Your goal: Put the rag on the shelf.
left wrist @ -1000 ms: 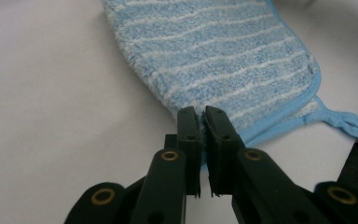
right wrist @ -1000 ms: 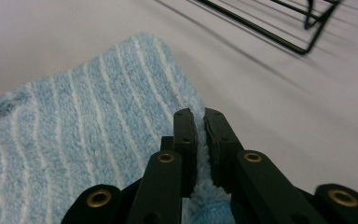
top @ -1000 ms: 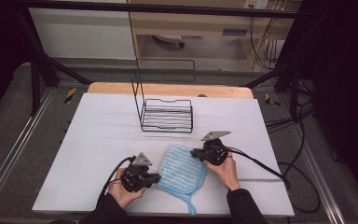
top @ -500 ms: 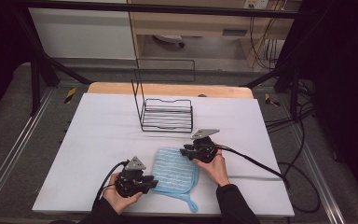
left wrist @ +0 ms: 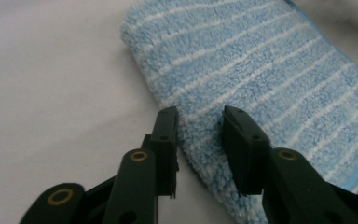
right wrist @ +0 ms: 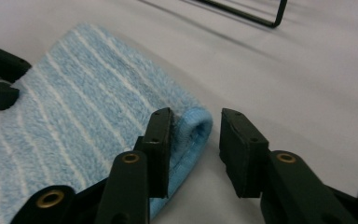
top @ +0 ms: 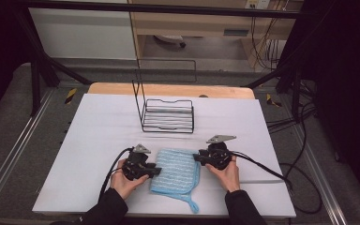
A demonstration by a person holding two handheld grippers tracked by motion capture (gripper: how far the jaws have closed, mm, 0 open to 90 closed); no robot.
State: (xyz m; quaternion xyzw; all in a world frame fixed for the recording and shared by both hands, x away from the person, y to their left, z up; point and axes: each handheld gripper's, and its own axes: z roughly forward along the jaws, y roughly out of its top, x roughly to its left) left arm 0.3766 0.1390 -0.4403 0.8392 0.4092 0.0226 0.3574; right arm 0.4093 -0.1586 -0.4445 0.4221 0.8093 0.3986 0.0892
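Observation:
A folded light blue towel [top: 176, 171] with thin white stripes lies flat on the white table [top: 98, 140], its hanging loop trailing toward the front edge. My left gripper [top: 156, 170] sits at the towel's left edge. In the left gripper view its jaws have just been opening and now stand open [left wrist: 198, 116], with the fluffy fold of the towel [left wrist: 261, 60] loose between them. My right gripper [top: 198, 158] is at the towel's right edge. Its jaws have also just been opening and stand open [right wrist: 196, 119], the towel's rolled corner [right wrist: 193, 123] lying against the left jaw.
A black wire rack [top: 168, 117] with a tall upright frame stands behind the towel, mid-table; its base bar [right wrist: 242, 11] shows at the top of the right gripper view. Cables trail from both grippers toward the table's front. A wooden strip [top: 168, 90] runs along the far edge.
Both grippers have let go of the towel and their jaws have opened. The towel has settled into a flat folded rectangle. The left gripper has moved slightly away from the person, the right one slightly rightward.

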